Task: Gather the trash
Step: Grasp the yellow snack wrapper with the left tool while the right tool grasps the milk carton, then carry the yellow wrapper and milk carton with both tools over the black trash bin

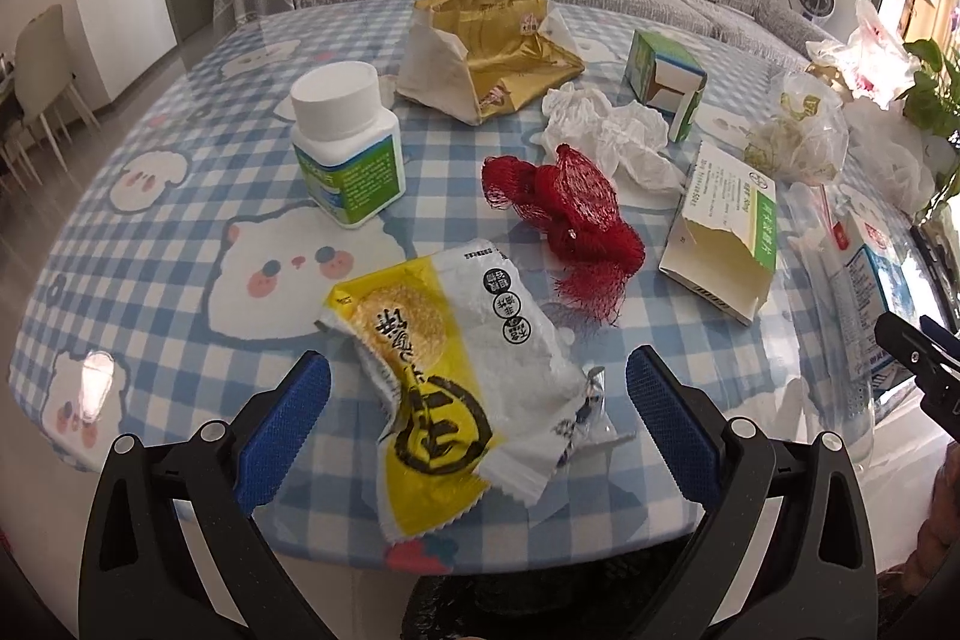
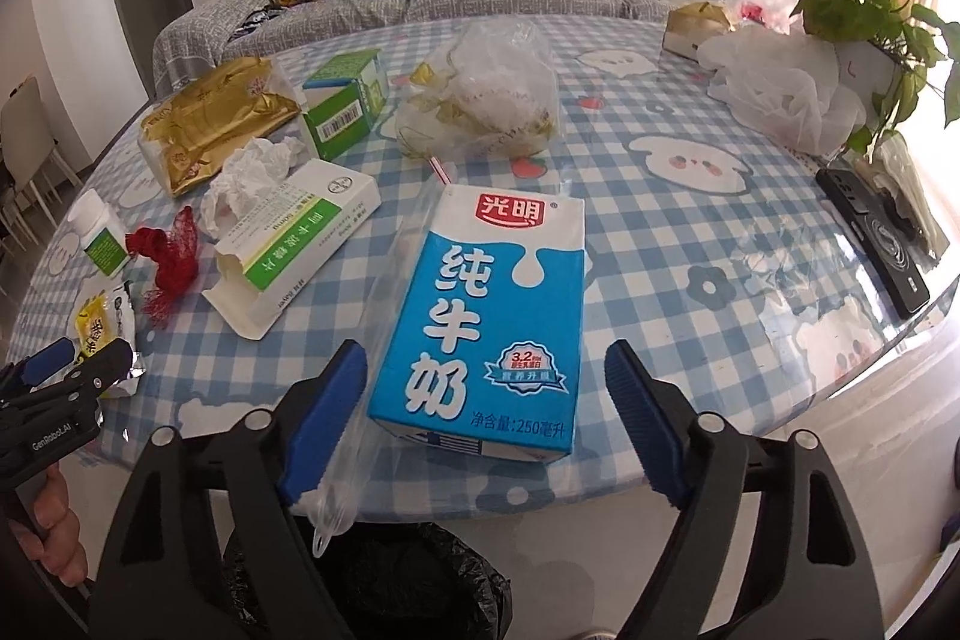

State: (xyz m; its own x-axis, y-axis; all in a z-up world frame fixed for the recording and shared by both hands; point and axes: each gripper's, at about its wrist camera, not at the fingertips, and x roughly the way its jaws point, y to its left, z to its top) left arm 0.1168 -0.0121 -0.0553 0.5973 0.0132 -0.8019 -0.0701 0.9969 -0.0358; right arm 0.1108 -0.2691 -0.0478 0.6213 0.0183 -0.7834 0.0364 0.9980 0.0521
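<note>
Here, both grippers hang over the near edge of the surface, each framing one piece of trash.

Left gripper: jaws wide apart, holding nothing. The yellow-and-white snack wrapper lies flat between them at the near edge, no pad touching it.

Right gripper: jaws partly open, straddling the blue milk carton, which lies on its side at the near edge. A gap shows on each side; nothing gripped. A clear plastic sleeve lies against the left pad and droops past the edge.

Risks, as judged:
- Wrapper is thin and flat; jaws closing above it would likely skid over it or push it off the edge.
- The sleeve could get pinched along with the carton, or be dragged off.
- Carton may not be empty; a hard squeeze could spill it.
- Glossy cover over the cloth looks slick, so things may slide.

Room: bin with black liner stands just below the near edge, a short drop. Farther in, the red net, torn pill box and white bottle crowd the middle. Phone sits at the right edge, well apart.
</note>
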